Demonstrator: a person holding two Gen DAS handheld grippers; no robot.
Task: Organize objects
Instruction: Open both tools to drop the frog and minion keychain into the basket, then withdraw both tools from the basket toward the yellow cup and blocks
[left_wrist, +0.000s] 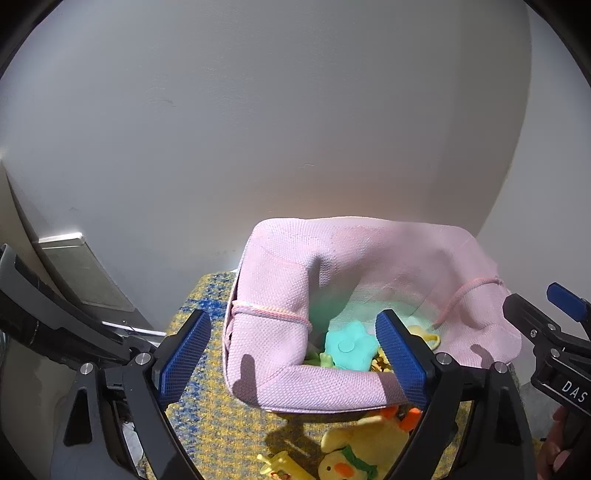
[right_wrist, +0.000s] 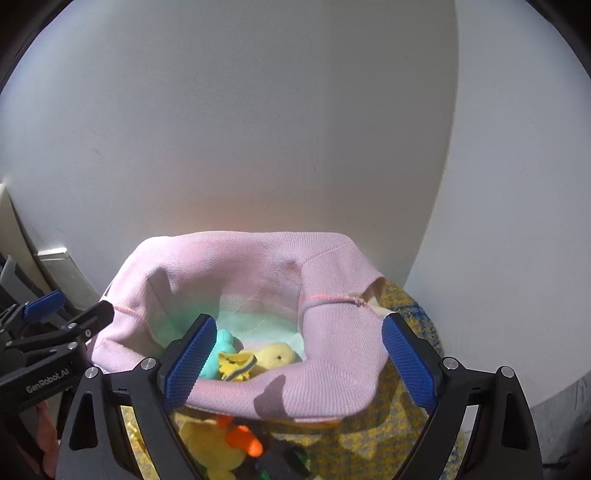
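The soft pink fabric basket (left_wrist: 332, 391) sits between both open grippers: its left corner inside the left gripper (left_wrist: 293, 354), its right corner inside the right gripper (right_wrist: 301, 360), pads apart from the cloth.

Both views bright, hard sunlight from behind camera — crisp finger shadows on pink fabric bin (left_wrist: 332, 391). Wall (left_wrist: 258, 110) evenly lit, faint warm tint above bin rim. Far rim soft, smeared. Fisheye bending, dark vignette at corners.

There is one pink fabric basket (right_wrist: 258, 280). Inside it I count three small toys: one teal (left_wrist: 351, 345), two yellow (right_wrist: 277, 356). Outside lies one yellow plush duck (left_wrist: 365, 446), on one yellow-blue cloth (left_wrist: 210, 417).
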